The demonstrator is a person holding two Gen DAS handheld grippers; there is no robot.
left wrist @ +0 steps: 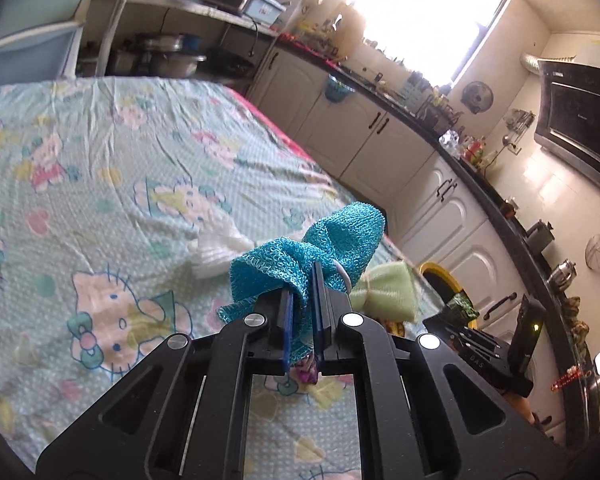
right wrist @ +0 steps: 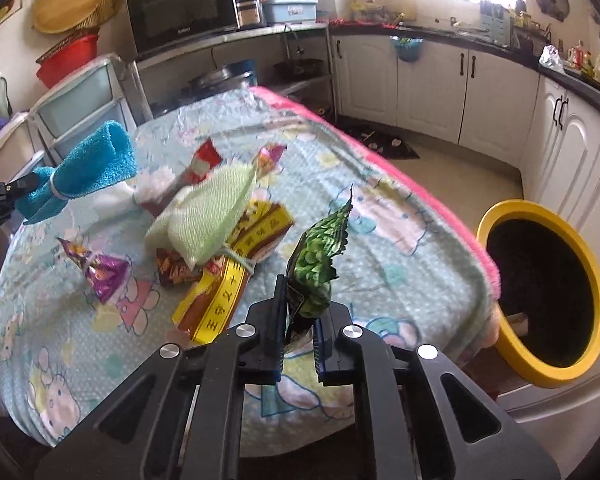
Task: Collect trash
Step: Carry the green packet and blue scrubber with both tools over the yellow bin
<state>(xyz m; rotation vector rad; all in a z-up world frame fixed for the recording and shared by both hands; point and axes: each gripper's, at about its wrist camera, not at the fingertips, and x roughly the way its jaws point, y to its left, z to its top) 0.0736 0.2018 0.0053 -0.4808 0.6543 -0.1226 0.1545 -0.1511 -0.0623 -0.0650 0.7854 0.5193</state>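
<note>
Left gripper: jaws pinched on a blue knitted cloth, a bow-shaped bundle tied at its middle, held clear above the table's patterned cover; the cloth stands up and forward out of the jaws. Seen from the right wrist, the same cloth hangs in the air over the cover's far left edge.

Right gripper: jaws nearly together, gripping the lower end of a green snack wrapper, which rises upright from between them, near the cover's near right edge.

Remaining on the cover, about its middle: a pale green cloth bundle lying on a yellow and red packet; a purple wrapper to their left; a red and white wrapper and white paper farther back.

A yellow-rimmed bin, black inside, stands on the floor just beyond the table's right edge, its mouth tilted toward the viewer, beside the white cabinets.
</note>
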